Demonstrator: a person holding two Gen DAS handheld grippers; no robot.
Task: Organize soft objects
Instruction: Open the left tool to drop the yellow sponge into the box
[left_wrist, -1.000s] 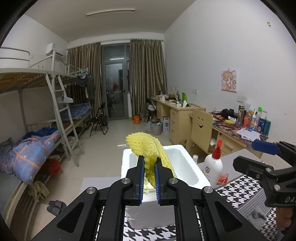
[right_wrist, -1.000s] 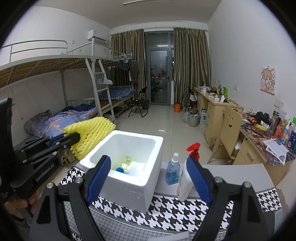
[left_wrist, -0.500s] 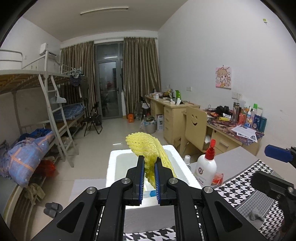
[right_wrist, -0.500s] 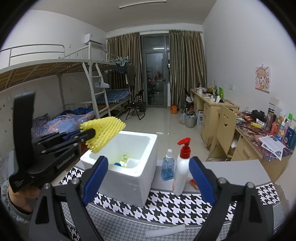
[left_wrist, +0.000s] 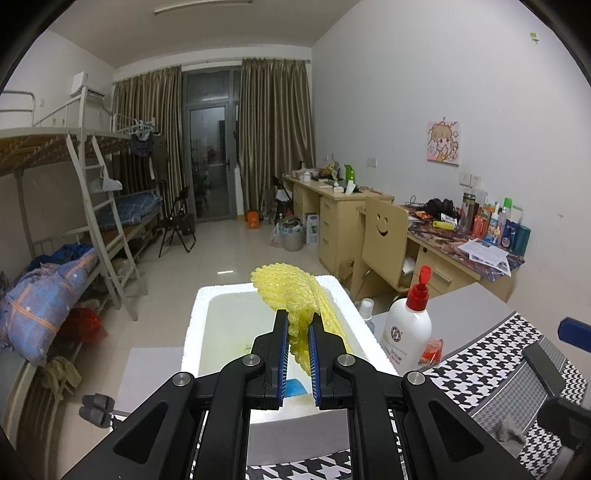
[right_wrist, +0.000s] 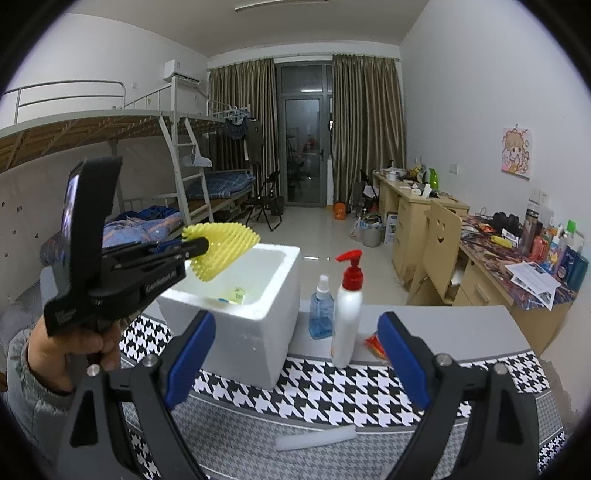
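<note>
1. Both hands have drifted forward and a little lower since the earlier frames, so the white foam box (left_wrist: 207, 295) now sits more directly under the left gripper (left_wrist: 298, 347) than before.
2. Its fingers are clamped on the yellow foam net (left_wrist: 295, 295), which hangs over the box opening, above the near left rim in the right wrist view.
3. Empty, the right gripper (right_wrist: 295, 354) has its fingers wide apart and hovers over the houndstooth cloth (right_wrist: 317, 391), near the white pump bottle (right_wrist: 347, 317).
4. The step in hand looks like carrying the net into the box, where a few small items already lie.
5. Next, I judge, the left gripper should dip below the rim and spread its fingers; the springy net may cling to the pads.
</note>
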